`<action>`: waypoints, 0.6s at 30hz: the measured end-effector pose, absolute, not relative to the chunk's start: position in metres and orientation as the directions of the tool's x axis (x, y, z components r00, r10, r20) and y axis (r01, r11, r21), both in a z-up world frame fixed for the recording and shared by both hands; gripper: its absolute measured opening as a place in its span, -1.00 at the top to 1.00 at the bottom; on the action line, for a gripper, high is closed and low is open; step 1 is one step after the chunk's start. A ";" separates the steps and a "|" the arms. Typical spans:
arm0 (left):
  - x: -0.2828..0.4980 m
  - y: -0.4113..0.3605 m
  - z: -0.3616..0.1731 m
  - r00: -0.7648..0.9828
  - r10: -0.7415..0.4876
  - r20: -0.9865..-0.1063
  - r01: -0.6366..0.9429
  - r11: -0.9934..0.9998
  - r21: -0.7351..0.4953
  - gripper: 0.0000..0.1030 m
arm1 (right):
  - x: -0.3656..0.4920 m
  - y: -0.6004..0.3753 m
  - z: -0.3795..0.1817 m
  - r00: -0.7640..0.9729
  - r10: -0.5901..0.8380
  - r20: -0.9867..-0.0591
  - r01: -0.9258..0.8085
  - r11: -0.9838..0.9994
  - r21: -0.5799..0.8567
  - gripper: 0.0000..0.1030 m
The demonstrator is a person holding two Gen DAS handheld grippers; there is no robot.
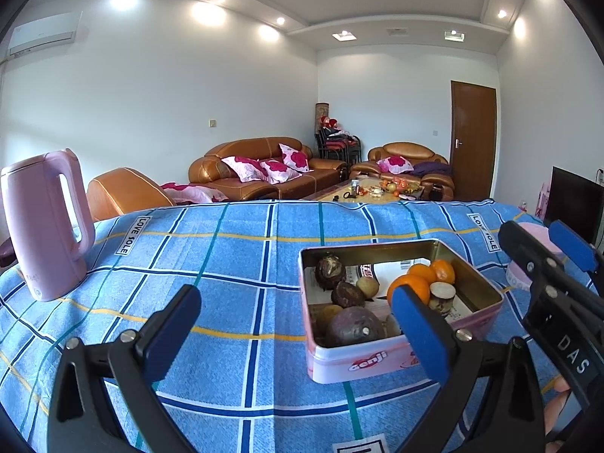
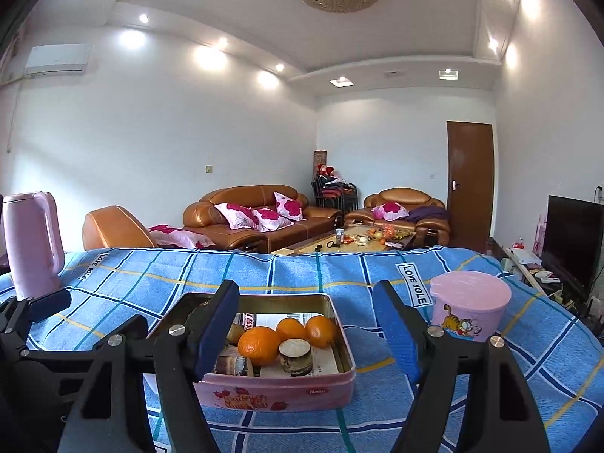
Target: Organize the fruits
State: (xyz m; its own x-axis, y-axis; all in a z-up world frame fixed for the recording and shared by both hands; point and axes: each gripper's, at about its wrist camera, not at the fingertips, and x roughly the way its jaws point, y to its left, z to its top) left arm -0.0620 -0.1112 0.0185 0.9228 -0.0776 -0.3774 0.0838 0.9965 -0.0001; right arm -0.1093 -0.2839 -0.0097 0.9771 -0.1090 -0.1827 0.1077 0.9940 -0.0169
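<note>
A pink tin (image 1: pixel 355 364) (image 2: pixel 271 390) without a lid sits on the blue checked cloth. In it lie three oranges (image 1: pixel 409 287) (image 2: pixel 258 344), several dark purple-brown fruits (image 1: pixel 351 326), a small yellowish fruit (image 1: pixel 368 285) and a cut brown piece (image 1: pixel 441 295) (image 2: pixel 296 355). My left gripper (image 1: pixel 294 296) (image 2: pixel 87 317) is open just before the tin's near left corner and holds nothing. Over the tin's near edge my right gripper (image 2: pixel 305 294) (image 1: pixel 543 241) also stands open and empty, its fingers on either side of the oranges as seen in the right wrist view.
A pink kettle (image 1: pixel 45 226) (image 2: pixel 32 241) stands at the table's far left. A pink tub with a cartoon cat (image 2: pixel 468 309) (image 1: pixel 519 277) stands right of the tin. Beyond the table's far edge are brown sofas (image 1: pixel 264 166), a coffee table and a TV (image 2: pixel 573 241).
</note>
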 end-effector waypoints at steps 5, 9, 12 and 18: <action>-0.061 -0.112 0.018 0.920 -0.078 -0.384 0.086 0.996 0.003 -1.00 | -0.108 -0.285 -0.010 0.975 -0.113 -0.191 0.112 0.994 -0.017 -0.45; -0.060 -0.112 0.017 0.918 -0.078 -0.390 0.085 0.996 0.001 -1.00 | -0.107 -0.285 -0.010 0.975 -0.113 -0.193 0.111 0.994 -0.020 -0.45; -0.060 -0.112 0.017 0.916 -0.077 -0.393 0.084 0.996 0.002 -1.00 | -0.107 -0.284 -0.010 0.974 -0.115 -0.193 0.113 0.993 -0.021 -0.45; -0.060 -0.112 0.017 0.916 -0.074 -0.395 0.082 0.997 0.003 -1.00 | -0.109 -0.284 -0.010 0.974 -0.118 -0.193 0.116 0.993 -0.019 -0.45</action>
